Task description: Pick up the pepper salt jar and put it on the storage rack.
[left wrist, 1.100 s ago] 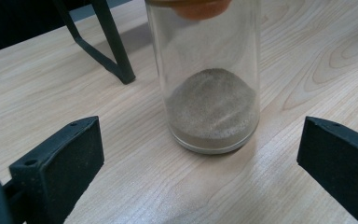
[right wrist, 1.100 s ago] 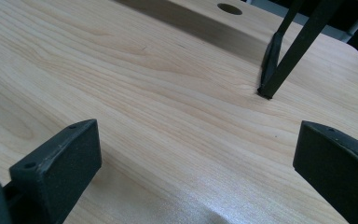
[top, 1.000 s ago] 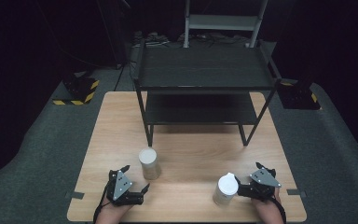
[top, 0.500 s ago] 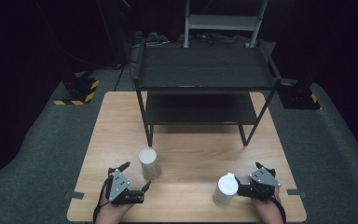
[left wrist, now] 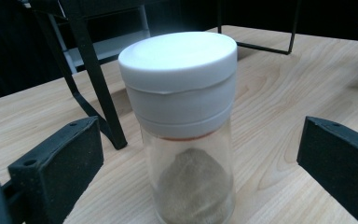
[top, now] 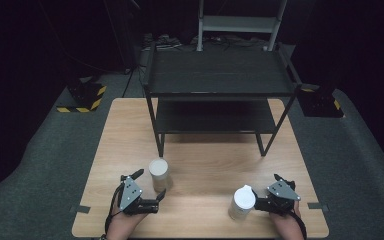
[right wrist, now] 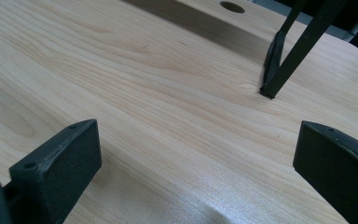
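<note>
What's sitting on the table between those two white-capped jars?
Nothing: in the high view, bare wooden table separates the left jar from the right jar.

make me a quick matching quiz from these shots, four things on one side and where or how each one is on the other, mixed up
Things:
1. left jar
2. right jar
3. black shelf rack
4. right gripper

Places or states:
A. stands at the table's far end
B. open over bare wood
C. between the left gripper's open jaws
D. upright beside the right gripper, outside its jaws

Pairs: 1-C, 2-D, 3-A, 4-B
</note>
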{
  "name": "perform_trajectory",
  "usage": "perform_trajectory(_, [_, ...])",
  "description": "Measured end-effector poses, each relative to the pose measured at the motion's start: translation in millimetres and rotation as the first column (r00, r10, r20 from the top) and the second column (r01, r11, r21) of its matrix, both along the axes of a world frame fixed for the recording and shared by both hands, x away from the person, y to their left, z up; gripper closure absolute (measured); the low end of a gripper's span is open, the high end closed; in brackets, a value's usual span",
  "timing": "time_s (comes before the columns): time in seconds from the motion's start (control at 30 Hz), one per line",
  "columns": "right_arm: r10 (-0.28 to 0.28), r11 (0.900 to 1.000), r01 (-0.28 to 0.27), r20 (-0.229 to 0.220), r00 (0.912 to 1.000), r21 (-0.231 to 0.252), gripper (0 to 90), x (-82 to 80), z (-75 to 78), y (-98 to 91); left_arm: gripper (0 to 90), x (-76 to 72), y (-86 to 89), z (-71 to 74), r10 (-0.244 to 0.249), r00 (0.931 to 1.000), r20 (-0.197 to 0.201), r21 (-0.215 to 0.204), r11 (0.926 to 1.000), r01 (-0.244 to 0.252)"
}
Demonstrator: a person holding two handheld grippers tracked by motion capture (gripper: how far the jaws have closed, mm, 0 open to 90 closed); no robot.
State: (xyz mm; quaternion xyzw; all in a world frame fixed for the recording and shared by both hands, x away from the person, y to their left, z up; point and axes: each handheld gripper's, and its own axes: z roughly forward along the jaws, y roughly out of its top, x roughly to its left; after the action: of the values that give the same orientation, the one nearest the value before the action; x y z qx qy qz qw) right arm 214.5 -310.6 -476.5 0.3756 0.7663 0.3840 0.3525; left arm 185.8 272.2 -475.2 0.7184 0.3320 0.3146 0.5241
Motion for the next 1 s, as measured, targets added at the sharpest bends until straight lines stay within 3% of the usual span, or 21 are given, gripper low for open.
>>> perform_trajectory(0.4, [0.002,1.0,-0.002,0.0,1.0,0.003,0.0,0.0,-0.1,-0.6,0.6,13.3,1.8,-7.4,0.003,0.9998,-0.021,-0.06,0.9982,-0.004])
perform_trajectory(0.6, [0.003,1.0,-0.003,0.001,1.0,0.0,0.0,0.0,-0.1,-0.3,3.0,19.7,-2.3,-9.8,0.0,0.9998,-0.019,-0.064,0.998,-0.001])
perform_trajectory(1.0, [0.005,1.0,-0.005,-0.001,1.0,0.005,0.0,0.3,-0.1,-1.3,20.1,31.3,-1.1,-18.5,-0.022,0.9996,-0.016,-0.108,0.994,0.02])
